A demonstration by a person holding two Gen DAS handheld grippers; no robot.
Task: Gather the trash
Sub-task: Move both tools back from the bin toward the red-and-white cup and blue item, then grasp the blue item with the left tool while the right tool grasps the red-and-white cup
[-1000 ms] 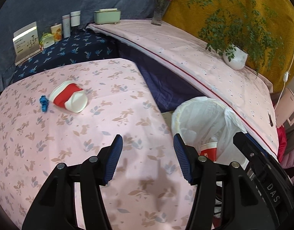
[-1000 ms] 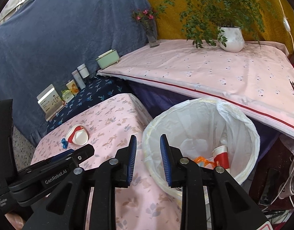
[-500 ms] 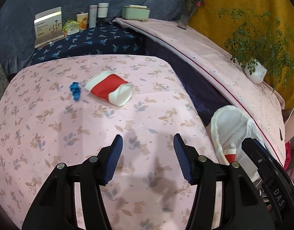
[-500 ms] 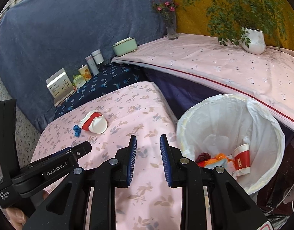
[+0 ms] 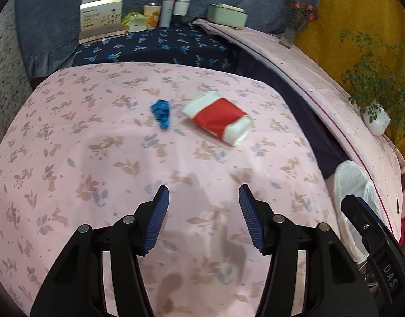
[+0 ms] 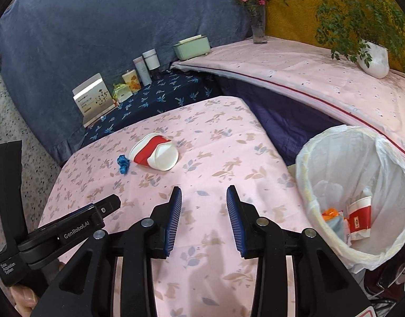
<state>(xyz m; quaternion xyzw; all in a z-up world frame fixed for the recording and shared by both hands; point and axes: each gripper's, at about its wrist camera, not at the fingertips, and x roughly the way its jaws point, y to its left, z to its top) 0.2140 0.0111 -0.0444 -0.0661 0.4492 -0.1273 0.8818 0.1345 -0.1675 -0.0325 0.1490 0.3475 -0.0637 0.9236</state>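
Left to right:

- Small crumpled blue scrap seen uncollected on pink floral-clothed worktop.
- Just beside it, crushed red-and-white paper cup seen lying on side, also uncollected.
- Left gripper: jaws parted, nothing held, short of both items.
- Right gripper: jaws just opened wider, nothing between them.
- White-bagged trash bin at worktop's right edge: red-and-white cup and orange scraps already inside.
- Judged partway done; two pieces left.
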